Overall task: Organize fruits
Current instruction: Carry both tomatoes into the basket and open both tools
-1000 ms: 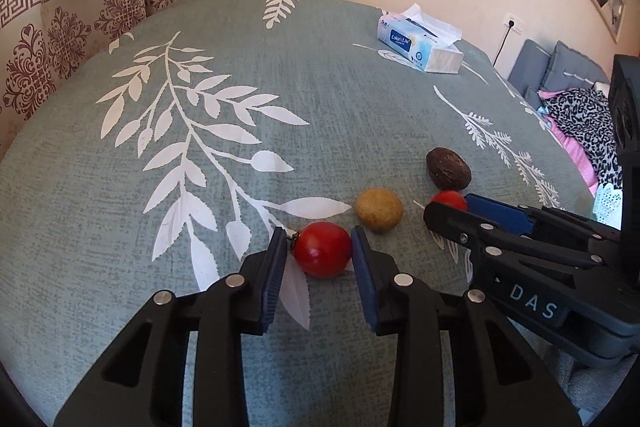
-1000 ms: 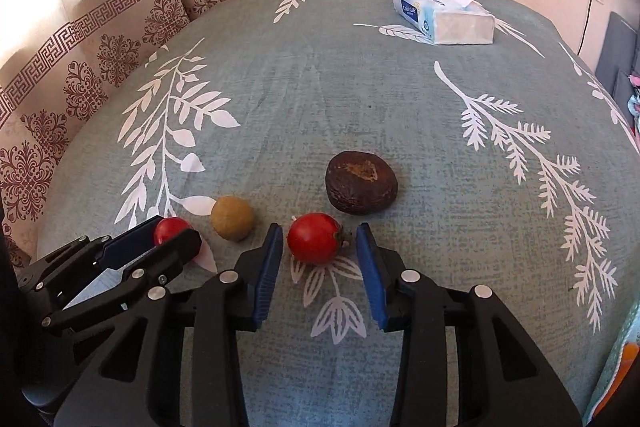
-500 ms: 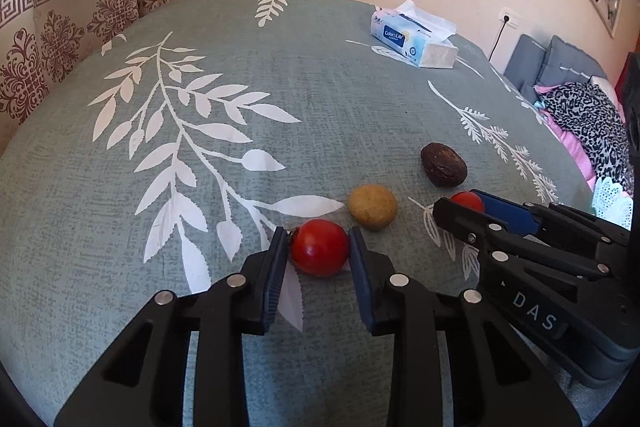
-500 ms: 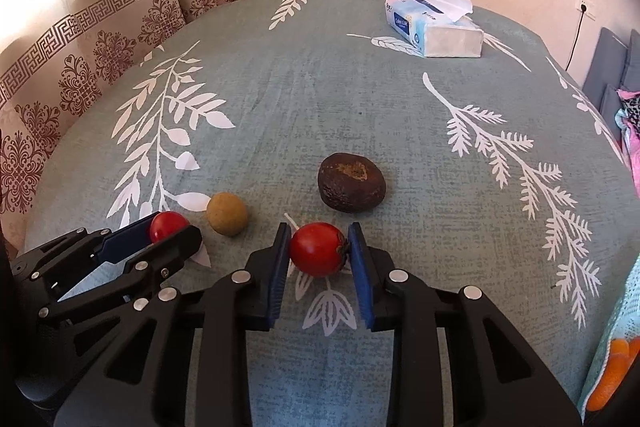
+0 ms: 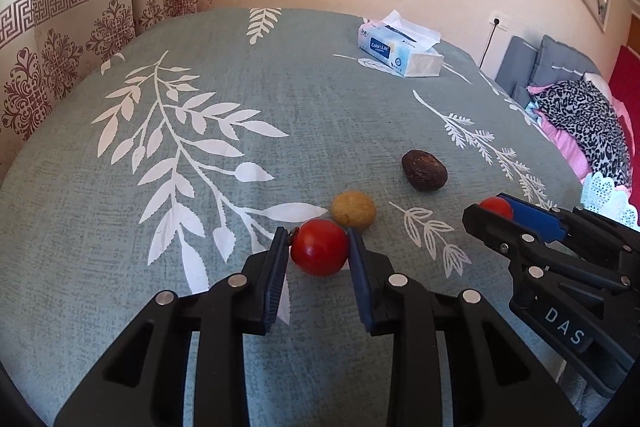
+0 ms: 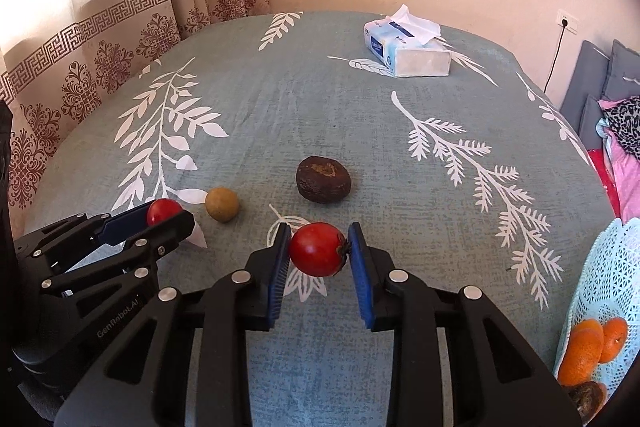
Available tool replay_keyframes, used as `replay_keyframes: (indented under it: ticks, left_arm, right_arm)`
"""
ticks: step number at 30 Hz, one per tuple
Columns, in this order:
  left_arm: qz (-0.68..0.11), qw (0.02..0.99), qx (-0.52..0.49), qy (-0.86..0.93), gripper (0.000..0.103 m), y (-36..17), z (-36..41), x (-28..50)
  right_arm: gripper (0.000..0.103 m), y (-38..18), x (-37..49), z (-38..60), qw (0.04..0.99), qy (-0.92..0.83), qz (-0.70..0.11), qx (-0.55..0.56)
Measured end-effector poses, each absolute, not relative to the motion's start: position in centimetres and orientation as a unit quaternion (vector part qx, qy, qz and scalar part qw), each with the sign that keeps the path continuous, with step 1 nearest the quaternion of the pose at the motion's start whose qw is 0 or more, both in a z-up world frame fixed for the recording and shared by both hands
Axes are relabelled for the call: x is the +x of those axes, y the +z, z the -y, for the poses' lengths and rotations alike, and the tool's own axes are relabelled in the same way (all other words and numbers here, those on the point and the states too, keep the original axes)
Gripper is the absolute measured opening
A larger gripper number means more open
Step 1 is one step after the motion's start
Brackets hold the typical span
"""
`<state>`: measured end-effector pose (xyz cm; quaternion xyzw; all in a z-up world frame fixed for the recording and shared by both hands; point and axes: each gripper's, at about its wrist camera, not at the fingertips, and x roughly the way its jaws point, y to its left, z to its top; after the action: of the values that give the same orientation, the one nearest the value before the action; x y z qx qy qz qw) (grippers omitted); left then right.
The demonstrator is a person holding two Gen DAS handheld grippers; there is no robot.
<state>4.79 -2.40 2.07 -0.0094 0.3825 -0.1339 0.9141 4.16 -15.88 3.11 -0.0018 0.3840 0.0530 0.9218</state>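
Each gripper holds a red tomato. My left gripper (image 5: pixel 318 247) is shut on a tomato (image 5: pixel 319 247) low over the green leaf-print cloth (image 5: pixel 240 99), just in front of a small yellow-brown fruit (image 5: pixel 353 209). My right gripper (image 6: pixel 318 249) is shut on a second tomato (image 6: pixel 317 249), lifted a little off the cloth. A dark brown wrinkled fruit (image 6: pixel 323 179) lies beyond it. The left gripper (image 6: pixel 168 213) with its tomato shows at the left of the right wrist view; the right gripper (image 5: pixel 494 211) shows at the right of the left wrist view.
A pale blue lace-pattern basket (image 6: pixel 608 287) with oranges (image 6: pixel 588 347) sits at the right table edge. A tissue box (image 5: pixel 400 49) stands at the far side. Curtains (image 6: pixel 120 39) hang on the left, cushions and clothes (image 5: pixel 580 115) lie to the right.
Both grippers closed onto their tomatoes. The right gripper then rose and drew back with its tomato, bringing the basket into view. The left gripper hardly moved.
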Motion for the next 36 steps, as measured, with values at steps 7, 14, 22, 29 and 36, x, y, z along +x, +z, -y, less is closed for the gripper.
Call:
replay_keyframes:
  ticks: [7, 14, 22, 29, 36]
  left_arm:
    - [-0.38, 0.915, -0.005, -0.138, 0.03, 2.7, 3.2, 4.0]
    - [-0.367, 0.918, 0.012, -0.152, 0.03, 4.1, 5.2, 2.8]
    - [-0.354, 0.919, 0.033, -0.172, 0.03, 5.5, 7.9, 1.5]
    - [-0.346, 0.917, 0.051, -0.192, 0.03, 6.2, 10.5, 0.6]
    - [-0.341, 0.913, 0.071, -0.213, 0.03, 6.7, 13.3, -0.3]
  right_arm:
    - [0.03, 3.6, 3.1, 17.4, 0.925, 0.044, -0.378, 0.011]
    - [0.03, 4.5, 1.5, 18.9, 0.931, 0.038, -0.363, 0.021]
    - [0.03, 5.4, -0.4, 21.7, 0.937, 0.022, -0.347, 0.04]
    - [0.03, 5.9, -2.3, 25.2, 0.94, -0.009, -0.335, 0.058]
    - [0.03, 6.3, -4.9, 29.7, 0.941, -0.047, -0.324, 0.083]
